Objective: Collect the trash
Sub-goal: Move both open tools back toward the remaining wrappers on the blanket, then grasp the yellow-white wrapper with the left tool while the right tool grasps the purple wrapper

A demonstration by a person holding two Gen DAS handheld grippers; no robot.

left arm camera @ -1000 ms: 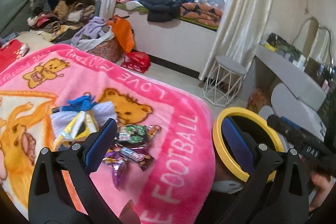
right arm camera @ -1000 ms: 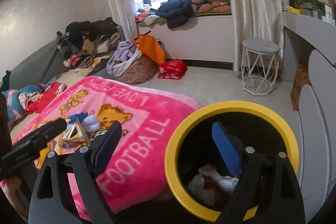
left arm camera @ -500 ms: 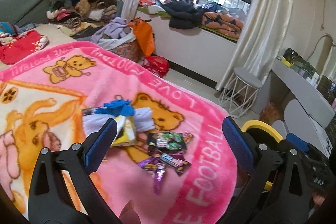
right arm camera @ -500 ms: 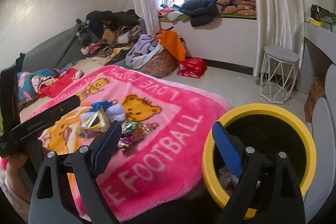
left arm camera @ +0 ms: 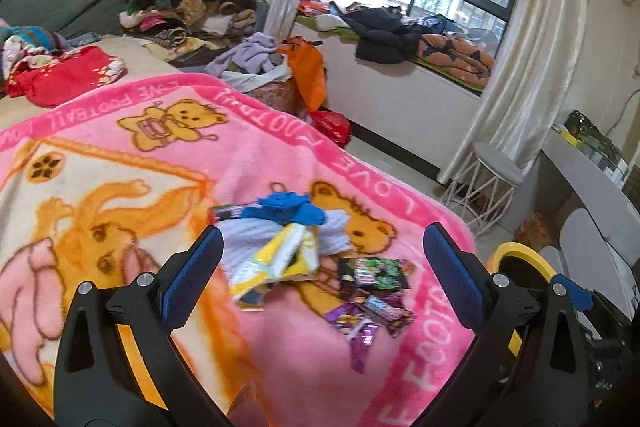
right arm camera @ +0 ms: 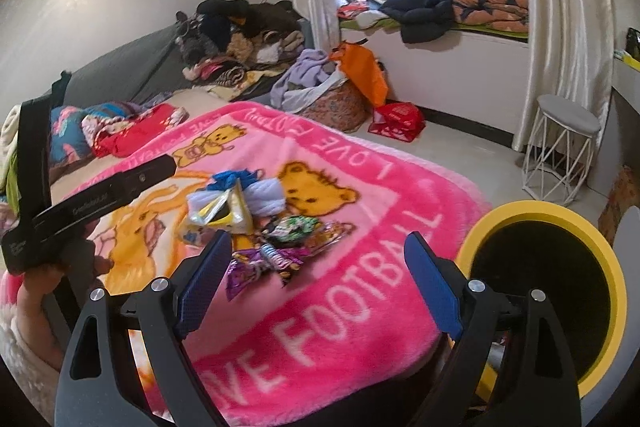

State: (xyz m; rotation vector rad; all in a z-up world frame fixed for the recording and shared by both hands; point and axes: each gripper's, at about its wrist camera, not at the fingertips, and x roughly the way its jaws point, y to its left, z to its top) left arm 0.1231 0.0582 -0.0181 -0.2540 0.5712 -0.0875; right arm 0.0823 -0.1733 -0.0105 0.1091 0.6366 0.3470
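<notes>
A heap of trash lies on the pink bear blanket (left arm camera: 120,179): a yellow-white wrapper (left arm camera: 276,259), a blue scrap (left arm camera: 286,211), a pale tissue wad (left arm camera: 248,235), a green snack packet (left arm camera: 374,271) and purple wrappers (left arm camera: 362,323). My left gripper (left arm camera: 322,287) is open and empty, just above and short of the heap. My right gripper (right arm camera: 320,291) is open and empty, near the purple wrappers (right arm camera: 256,267) on the blanket (right arm camera: 360,307). The yellow-rimmed black bin (right arm camera: 552,291) stands by the bed's edge at the right, and shows in the left wrist view (left arm camera: 520,259).
Piles of clothes (right arm camera: 240,39) cover the grey sofa at the back. A laundry basket (right arm camera: 336,103), an orange bag (right arm camera: 362,75) and a red bag (right arm camera: 396,121) sit on the floor. A white wire stool (right arm camera: 564,151) stands by the curtain. The left gripper's body (right arm camera: 80,203) is at left.
Both grippers have swung left, away from the bin and towards the trash heap on the blanket. The heap now sits between the left gripper's fingers. Both stay open.
</notes>
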